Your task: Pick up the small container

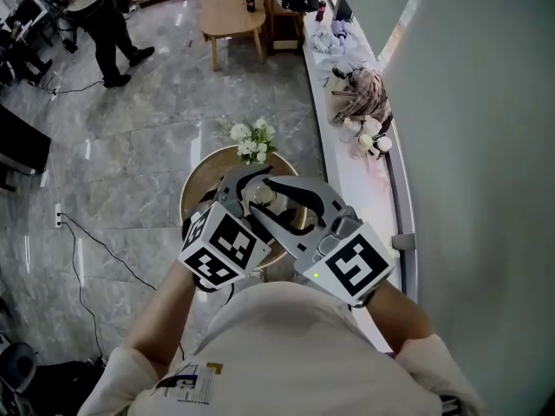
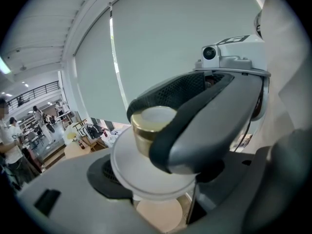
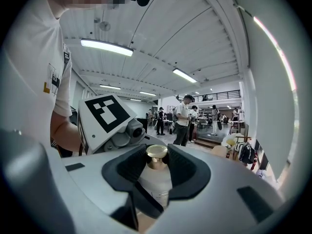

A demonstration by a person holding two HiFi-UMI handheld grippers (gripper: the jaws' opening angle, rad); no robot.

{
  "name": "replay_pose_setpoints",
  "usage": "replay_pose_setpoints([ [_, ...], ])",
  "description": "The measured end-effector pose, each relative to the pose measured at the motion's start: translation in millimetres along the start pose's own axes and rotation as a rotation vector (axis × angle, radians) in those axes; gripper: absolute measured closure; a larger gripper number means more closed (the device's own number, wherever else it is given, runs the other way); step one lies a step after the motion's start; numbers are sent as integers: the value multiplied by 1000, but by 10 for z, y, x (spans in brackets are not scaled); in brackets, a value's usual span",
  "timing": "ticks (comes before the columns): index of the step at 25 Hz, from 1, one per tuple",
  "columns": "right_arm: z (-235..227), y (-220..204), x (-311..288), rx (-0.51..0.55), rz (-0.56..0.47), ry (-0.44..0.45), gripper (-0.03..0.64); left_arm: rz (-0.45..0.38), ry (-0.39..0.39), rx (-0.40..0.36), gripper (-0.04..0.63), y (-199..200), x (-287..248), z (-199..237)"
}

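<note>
The small container [image 1: 263, 199] is a white jar with a gold cap, held in the air above a round table. In the left gripper view its white body [image 2: 146, 172] fills the gap between my left gripper's [image 2: 156, 179] dark pads, which press on it. My right gripper [image 3: 157, 167] reaches in from the other side. Its curved fingers [image 2: 195, 130] wrap the gold cap [image 2: 146, 126]. The right gripper view shows the cap [image 3: 157, 152] pinched between the two dark pads, with the white body [image 3: 156, 182] below. In the head view both grippers, left [image 1: 245, 191] and right [image 1: 276, 208], meet close to my chest.
Below the grippers stands a round wooden table [image 1: 201, 176] with a bunch of white flowers [image 1: 252, 139] at its far edge. A white ledge [image 1: 364, 189] along the right wall carries cloth and small items. A cable [image 1: 95, 241] runs over the marble floor. A person [image 1: 100, 16] and a wooden table [image 1: 232, 11] are farther off.
</note>
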State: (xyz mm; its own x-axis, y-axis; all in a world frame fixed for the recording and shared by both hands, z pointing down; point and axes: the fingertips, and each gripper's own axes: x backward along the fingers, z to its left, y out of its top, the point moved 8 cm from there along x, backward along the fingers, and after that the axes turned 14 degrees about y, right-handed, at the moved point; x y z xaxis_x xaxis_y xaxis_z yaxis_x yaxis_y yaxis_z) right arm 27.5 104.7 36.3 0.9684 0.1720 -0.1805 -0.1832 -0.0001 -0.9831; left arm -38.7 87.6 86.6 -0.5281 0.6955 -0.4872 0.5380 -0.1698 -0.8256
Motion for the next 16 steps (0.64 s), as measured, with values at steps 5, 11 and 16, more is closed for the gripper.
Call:
replay_pose_setpoints([
  [5, 43, -1, -12, 0, 3, -8, 485, -4, -8, -2, 259, -17, 31, -12],
  [11, -2, -2, 25, 0, 0, -8, 484, -5, -16, -4, 259, 20, -12, -11],
  [16, -17, -17, 12, 1, -1, -12, 485, -8, -18, -7, 259, 7, -32, 4],
])
